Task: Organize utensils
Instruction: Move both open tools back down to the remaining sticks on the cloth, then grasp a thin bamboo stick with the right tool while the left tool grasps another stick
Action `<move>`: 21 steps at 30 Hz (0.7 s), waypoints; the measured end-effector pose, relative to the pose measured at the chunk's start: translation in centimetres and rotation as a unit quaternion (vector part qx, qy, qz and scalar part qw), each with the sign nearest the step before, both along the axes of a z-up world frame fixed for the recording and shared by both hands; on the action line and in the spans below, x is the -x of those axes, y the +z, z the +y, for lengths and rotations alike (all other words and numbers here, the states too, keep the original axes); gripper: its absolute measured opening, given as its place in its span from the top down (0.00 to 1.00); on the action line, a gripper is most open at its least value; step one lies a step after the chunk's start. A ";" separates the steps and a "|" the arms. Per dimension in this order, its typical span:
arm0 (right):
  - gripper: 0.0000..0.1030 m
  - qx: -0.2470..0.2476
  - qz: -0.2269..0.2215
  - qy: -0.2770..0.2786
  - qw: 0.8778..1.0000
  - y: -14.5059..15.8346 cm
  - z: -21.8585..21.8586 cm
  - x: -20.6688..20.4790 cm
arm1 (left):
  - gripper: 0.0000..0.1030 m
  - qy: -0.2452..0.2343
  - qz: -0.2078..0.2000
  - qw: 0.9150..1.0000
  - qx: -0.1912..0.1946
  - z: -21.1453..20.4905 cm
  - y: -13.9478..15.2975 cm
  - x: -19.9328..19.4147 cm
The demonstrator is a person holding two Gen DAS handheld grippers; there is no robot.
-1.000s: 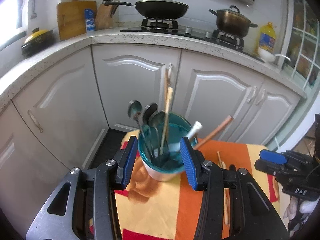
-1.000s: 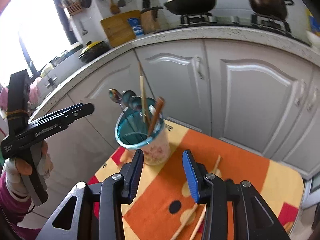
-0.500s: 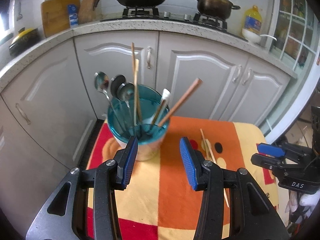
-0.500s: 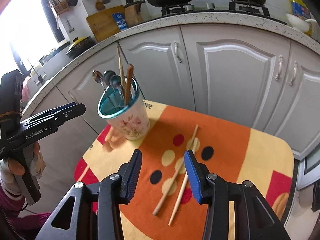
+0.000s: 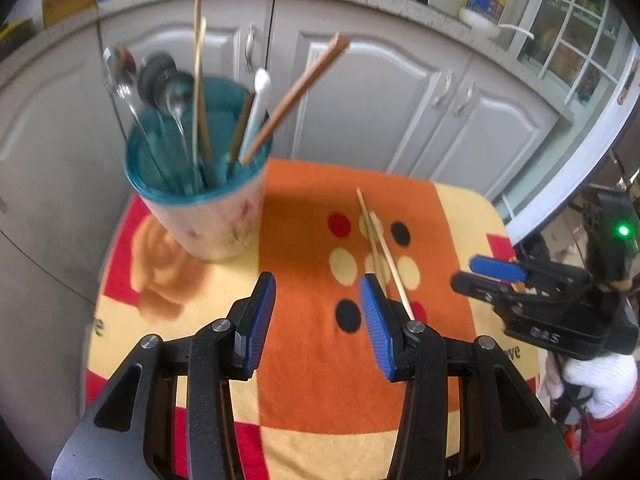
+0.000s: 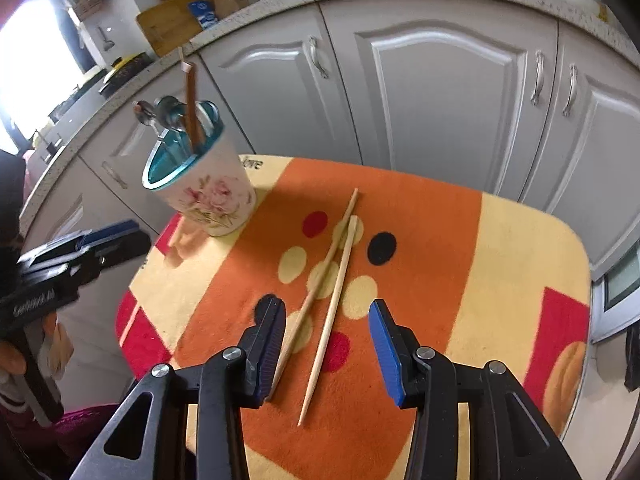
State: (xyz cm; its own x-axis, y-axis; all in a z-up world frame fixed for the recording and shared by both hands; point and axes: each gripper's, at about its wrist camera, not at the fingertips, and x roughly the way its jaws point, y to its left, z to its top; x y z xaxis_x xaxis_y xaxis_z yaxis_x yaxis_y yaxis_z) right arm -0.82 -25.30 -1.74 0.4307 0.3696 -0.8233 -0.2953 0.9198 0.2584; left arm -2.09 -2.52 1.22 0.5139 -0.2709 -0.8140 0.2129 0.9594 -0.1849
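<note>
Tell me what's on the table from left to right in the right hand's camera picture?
Left gripper → flowered cup of utensils → two loose chopsticks → bare yellow and red end of the tablecloth.

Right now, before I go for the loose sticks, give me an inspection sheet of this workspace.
Surface: orange, yellow and red patterned cloth over a small table.
Job's things: two pale wooden chopsticks lying loose; floral cup with teal rim upright, holding spoons and sticks.
Clutter: nothing seen.
Grippers: left gripper open, empty; right gripper open, above the chopsticks.
Cables: nothing seen.
Surroundings: grey kitchen cabinets, speckled countertop.
</note>
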 end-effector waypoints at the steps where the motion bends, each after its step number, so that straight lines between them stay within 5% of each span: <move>1: 0.61 0.006 0.004 0.003 1.000 -0.5 0.4 -0.5 | 0.58 0.000 0.006 1.000 0.000 -0.1 -0.4 -0.1; 14: 0.74 0.094 0.049 0.034 0.994 -6.3 4.0 -5.3 | 0.58 -0.006 0.053 0.999 -0.001 -0.7 -4.0 -1.9; 21: 0.74 0.088 0.061 -0.008 0.994 -6.3 -1.1 -4.6 | 0.58 -0.029 0.065 0.997 0.007 -3.0 -5.0 -3.4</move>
